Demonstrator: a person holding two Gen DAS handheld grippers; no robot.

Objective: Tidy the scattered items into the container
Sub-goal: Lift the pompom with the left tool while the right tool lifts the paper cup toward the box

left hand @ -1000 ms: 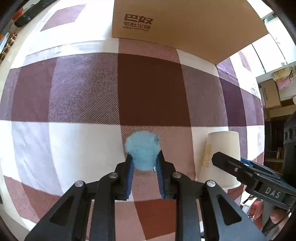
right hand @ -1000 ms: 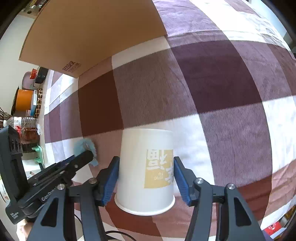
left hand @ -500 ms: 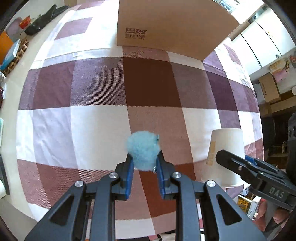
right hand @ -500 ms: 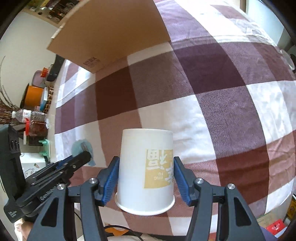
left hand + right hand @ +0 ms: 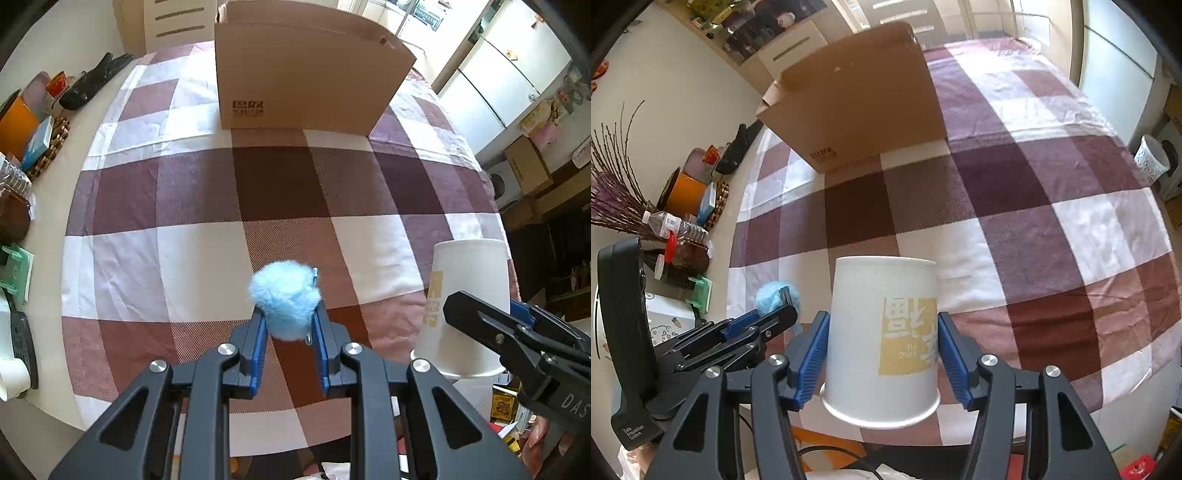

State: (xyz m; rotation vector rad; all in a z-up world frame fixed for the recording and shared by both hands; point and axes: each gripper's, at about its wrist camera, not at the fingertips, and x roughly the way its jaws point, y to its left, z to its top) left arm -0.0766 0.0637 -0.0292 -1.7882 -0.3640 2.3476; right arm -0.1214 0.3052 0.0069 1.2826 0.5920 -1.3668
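Observation:
A fluffy light-blue pompom [image 5: 284, 299] is squeezed between the blue pads of my left gripper [image 5: 290, 332], held up above the checked tablecloth. My right gripper [image 5: 882, 343] is shut on an upside-down white paper cup [image 5: 882, 332] with a yellow label, also lifted off the cloth. Each gripper shows in the other's view: the cup [image 5: 467, 306] at the right of the left wrist view, the pompom [image 5: 774, 295] at the left of the right wrist view. A tall open cardboard box [image 5: 306, 81] stands at the far side of the table [image 5: 207, 192]; the box [image 5: 857, 107] hides its inside.
Along the table's left edge lie an orange container [image 5: 685, 192], a water bottle [image 5: 670, 223], a jar with a red lid [image 5: 689, 253], dried twigs [image 5: 613, 184] and a black bag [image 5: 92, 81]. Cartons [image 5: 528, 166] stand on the floor to the right.
Both grippers have risen well above the cloth with the pompom and the cup still held. The box and the room beyond it have come into view.

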